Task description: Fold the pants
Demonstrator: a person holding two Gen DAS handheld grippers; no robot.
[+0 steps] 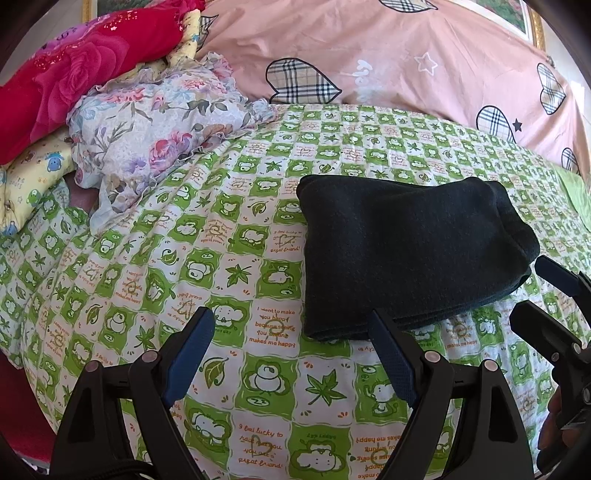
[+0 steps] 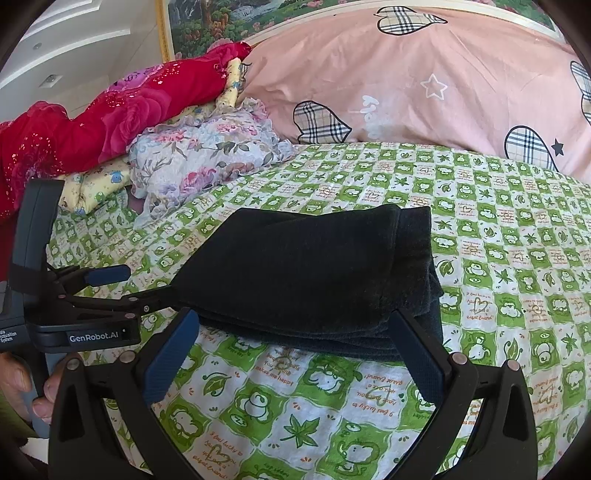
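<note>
Pants (image 1: 410,251): dark, folded into a thick squarish bundle, lying flat on the green-and-white checked bedsheet (image 1: 229,266), centre-right in my left wrist view and mid-frame in my right wrist view (image 2: 314,273). Left tongs (image 1: 291,343): mine, jaws spread wide with nothing between them, blue pads (image 1: 190,354) at the lower middle of the frame; the right-hand pad tip sits just at the near edge of the bundle, whether touching I cannot tell. Right tongs (image 2: 295,343): mine, likewise wide apart and empty, low in their own frame, both pad tips close against the near edge of the bundle. Each pair shows in the other's view: the right tongs at the lower right edge of the left view (image 1: 554,291), beside the bundle's right corner; the left tongs at the middle left of the right view (image 2: 122,291), one finger reaching to the bundle's left corner. Hand (image 2: 26,387): lower left of the right view, fingers wrapped on the left tongs' handle. Floral ruffled cloth (image 1: 155,140): upper left, on the sheet. Red rose-patterned blanket (image 1: 70,77): above it, far upper left. Yellow cartoon-print cushion (image 1: 33,177): left edge, under the red blanket. Pink quilt with plaid hearts (image 1: 388,51): across the top. Framed landscape picture (image 2: 236,18): top of the right view, behind the quilt.
</note>
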